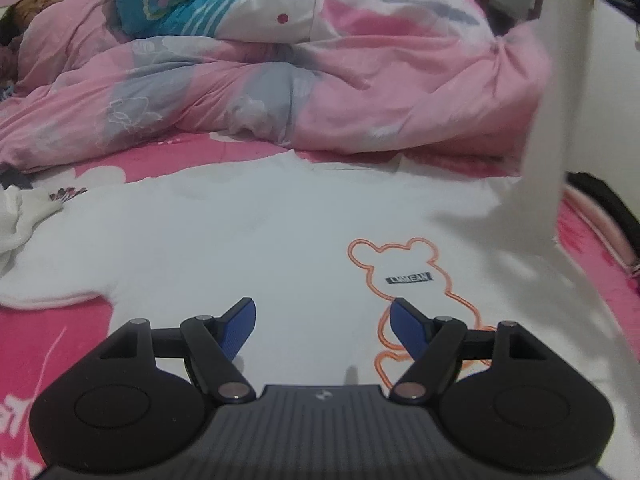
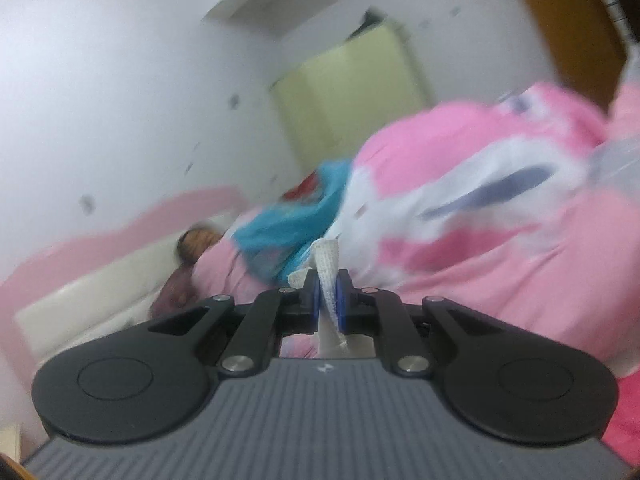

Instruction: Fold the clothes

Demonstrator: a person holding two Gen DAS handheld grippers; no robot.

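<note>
A white shirt (image 1: pixel 248 232) with an orange bear outline (image 1: pixel 404 276) lies spread on the pink bed sheet (image 1: pixel 48 344). My left gripper (image 1: pixel 322 322) hovers just above the shirt's near part, open, with nothing between its blue pads. At the right of the left wrist view a white part of the shirt (image 1: pixel 548 112) is lifted up high. In the right wrist view my right gripper (image 2: pixel 327 300) is shut on a pinch of the white fabric (image 2: pixel 327 264), which sticks up between the pads. That view is blurred.
A rumpled pink quilt (image 1: pixel 312 92) lies across the bed behind the shirt, with a teal and white garment (image 1: pixel 192 4) on top. Other white cloth (image 1: pixel 16 216) sits at the left edge. A white wall (image 2: pixel 120 80) and a pale green cabinet (image 2: pixel 352 92) stand beyond the bed.
</note>
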